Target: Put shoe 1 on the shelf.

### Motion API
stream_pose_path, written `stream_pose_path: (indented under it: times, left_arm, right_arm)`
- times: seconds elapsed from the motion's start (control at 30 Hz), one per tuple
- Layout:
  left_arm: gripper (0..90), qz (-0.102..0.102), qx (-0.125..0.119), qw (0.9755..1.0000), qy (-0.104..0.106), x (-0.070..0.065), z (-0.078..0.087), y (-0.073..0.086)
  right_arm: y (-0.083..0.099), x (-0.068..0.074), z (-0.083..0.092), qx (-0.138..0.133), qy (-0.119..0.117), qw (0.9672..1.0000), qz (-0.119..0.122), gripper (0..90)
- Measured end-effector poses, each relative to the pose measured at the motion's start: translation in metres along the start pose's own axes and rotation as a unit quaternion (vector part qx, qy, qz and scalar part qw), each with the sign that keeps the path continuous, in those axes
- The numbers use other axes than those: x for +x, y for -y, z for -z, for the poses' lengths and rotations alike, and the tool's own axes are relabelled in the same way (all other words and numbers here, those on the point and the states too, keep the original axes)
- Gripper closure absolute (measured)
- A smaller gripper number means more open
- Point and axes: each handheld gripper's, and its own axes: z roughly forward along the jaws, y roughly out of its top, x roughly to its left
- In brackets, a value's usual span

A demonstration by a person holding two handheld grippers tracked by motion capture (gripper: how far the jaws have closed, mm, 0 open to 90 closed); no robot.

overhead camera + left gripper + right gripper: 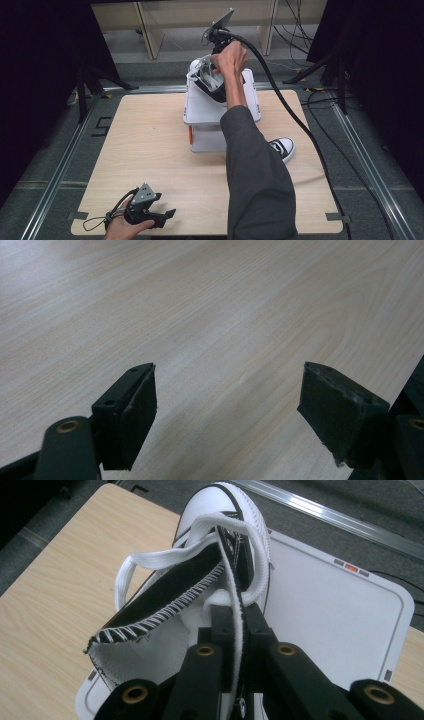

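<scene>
1. In the high view, a white box [202, 107] stands on the wooden table [150, 150], towards the far edge, and it is the landmark for everything here. A black and white sneaker [207, 82] is over the far part of the box lid, with its sole side turned to the left. The right gripper [220, 42] is above the far end of the box; the right hand [231, 57] holds it and the sleeve [250, 165] goes across the right half of the box. Its black cable [290, 107] runs from the gripper past the right side of the box. A second sneaker [282, 147] lies on the table just to the right of the box, at its near corner. The left gripper [167, 215] is well apart from the box, near the front left edge of the table, with the left hand [122, 227] around it

2. In the left gripper view, the two jaws of the left gripper [227, 405] stand wide apart, and between them I see nothing, just the bare wood of the table [200, 305]

3. In the right gripper view, the right gripper [240, 625] is closed tight on the edge of the sneaker [165, 610] at its opening, together with a white lace [190, 555]. The toe of the shoe points away from the camera. The white lid of the box [330, 605] is under the shoe and to its right
</scene>
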Motion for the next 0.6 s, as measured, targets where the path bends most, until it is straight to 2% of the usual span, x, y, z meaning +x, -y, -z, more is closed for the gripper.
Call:
stream_pose_path:
  times: [0.1,0.17,0.2,0.3,0.33,0.37,0.4,0.43,0.5,0.57,0.6]
  left_arm:
    - [22.5,-0.004,0.001,1.0000,0.003,-0.001,0.000,-0.001]
    - [22.5,-0.006,-0.001,1.0000,0.003,-0.001,0.001,-0.001]
    - [22.5,-0.008,-0.002,1.0000,0.003,-0.001,0.002,-0.001]
    - [22.5,-0.001,-0.007,1.0000,0.006,-0.001,0.001,-0.001]
    - [22.5,-0.002,-0.005,1.0000,0.004,-0.001,0.001,-0.001]
    - [22.5,-0.007,-0.001,1.0000,0.001,0.000,0.002,-0.001]
    - [22.5,-0.004,-0.004,1.0000,0.004,-0.001,0.001,-0.001]
    - [22.5,-0.006,-0.002,1.0000,0.002,-0.001,0.001,-0.001]
    - [22.5,-0.008,0.003,1.0000,0.001,-0.001,0.000,-0.002]
    - [22.5,-0.011,0.004,0.9999,0.001,-0.001,0.000,-0.001]
    - [22.5,-0.010,0.005,0.9999,0.000,-0.001,0.000,-0.002]
  right_arm:
    - [-0.002,-0.003,-0.006,-0.012,0.009,0.9997,-0.018,88.0]
    - [-0.002,-0.005,-0.008,-0.015,0.009,0.9997,-0.018,88.0]
    - [0.000,-0.005,-0.015,-0.011,0.006,0.9995,-0.030,88.0]
    - [0.003,-0.007,-0.023,-0.008,0.004,0.9997,-0.025,88.0]
    - [0.005,-0.009,-0.024,-0.008,0.013,0.9995,-0.027,88.0]
    - [0.006,-0.010,-0.024,-0.002,0.007,0.9993,-0.037,87.9]
    - [0.008,-0.012,-0.024,-0.001,0.006,0.9993,-0.038,87.9]
    - [0.012,-0.016,-0.024,0.000,-0.005,0.9991,-0.042,87.6]
    - [0.014,-0.017,-0.024,0.004,-0.006,0.9991,-0.042,87.4]
    - [0.017,-0.014,-0.023,0.017,-0.011,0.9984,-0.053,86.9]
    - [0.018,-0.014,-0.023,0.018,-0.013,0.9988,-0.043,86.6]
